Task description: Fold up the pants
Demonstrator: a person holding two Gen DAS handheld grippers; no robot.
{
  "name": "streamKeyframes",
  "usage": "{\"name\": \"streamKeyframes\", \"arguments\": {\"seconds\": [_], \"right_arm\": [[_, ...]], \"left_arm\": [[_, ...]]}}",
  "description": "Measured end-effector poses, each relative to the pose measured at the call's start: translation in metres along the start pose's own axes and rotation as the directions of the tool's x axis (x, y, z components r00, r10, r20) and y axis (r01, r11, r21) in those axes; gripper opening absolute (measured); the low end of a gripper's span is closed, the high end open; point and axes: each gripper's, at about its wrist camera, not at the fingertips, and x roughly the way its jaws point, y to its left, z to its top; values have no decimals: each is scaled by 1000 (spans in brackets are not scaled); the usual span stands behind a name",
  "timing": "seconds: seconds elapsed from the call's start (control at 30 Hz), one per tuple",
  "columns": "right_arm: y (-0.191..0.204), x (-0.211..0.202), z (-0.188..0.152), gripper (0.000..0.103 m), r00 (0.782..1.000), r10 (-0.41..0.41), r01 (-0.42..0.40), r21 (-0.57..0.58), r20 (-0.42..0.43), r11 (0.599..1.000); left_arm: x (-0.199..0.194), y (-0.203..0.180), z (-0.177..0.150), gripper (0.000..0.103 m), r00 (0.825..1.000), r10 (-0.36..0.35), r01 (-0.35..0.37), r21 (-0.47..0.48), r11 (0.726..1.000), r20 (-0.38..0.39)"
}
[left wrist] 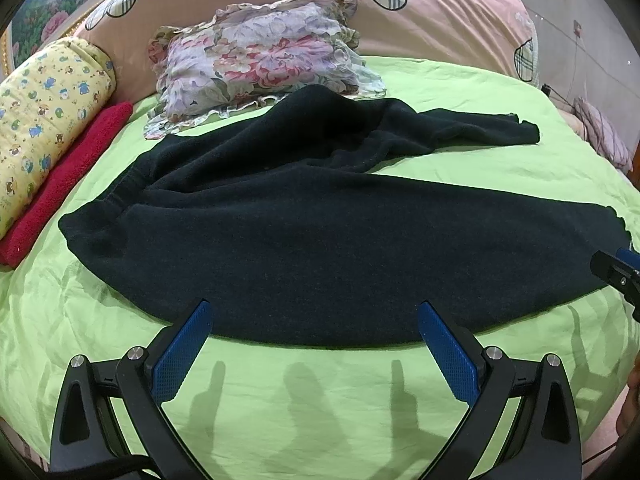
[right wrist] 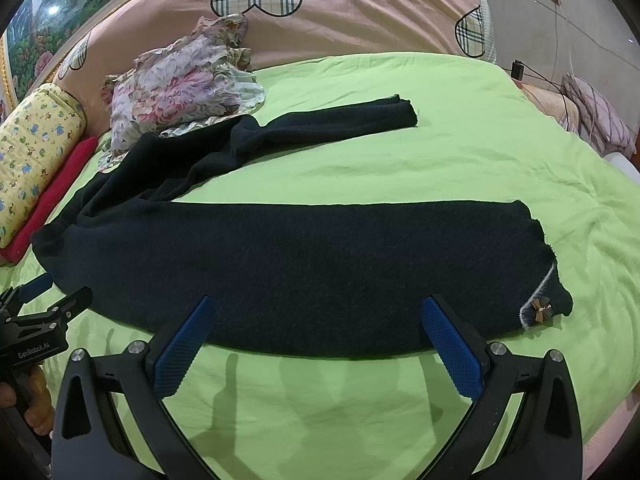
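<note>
At the far left of the left wrist view a yellow printed bolster rests along the bed's edge with a red towel tucked against it, both pushed aside, seemingly to leave the green sheet free as a folding surface. Just right of them, in the upper middle, a floral pillow leans on the pink duvet, and the upper part of the dark pants lies touching its lower frill. The pants spread across the middle of the frame: waistband at the left, one leg running flat along the near side toward the right, the other leg angled away toward the upper right, so the legs are splayed and no fold has been made yet. The left claw hangs at the bottom centre with its blue pads wide apart, empty, just short of the near hem line, probably lined up to pinch that edge. In the right wrist view the right claw is likewise spread and empty over the near leg, toward the cuff end, where a small bow trim sits at lower right; placing one claw nearer the waist and one nearer the cuff would let the leg be lifted evenly.
</note>
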Motion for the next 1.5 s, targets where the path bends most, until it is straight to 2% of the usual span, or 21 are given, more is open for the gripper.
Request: {"name": "streamKeyframes", "arguments": {"seconds": [1.13, 1.5], "right_arm": [[-2, -8, 9, 103, 1000, 8, -8, 5, 14, 1000], [-12, 0, 28, 103, 1000, 22, -23, 42, 2, 999]], "left_arm": [[-3, -5, 2, 102, 999, -52, 52, 0, 999, -9], [6, -10, 27, 102, 994, -105, 105, 19, 994, -11]]}}
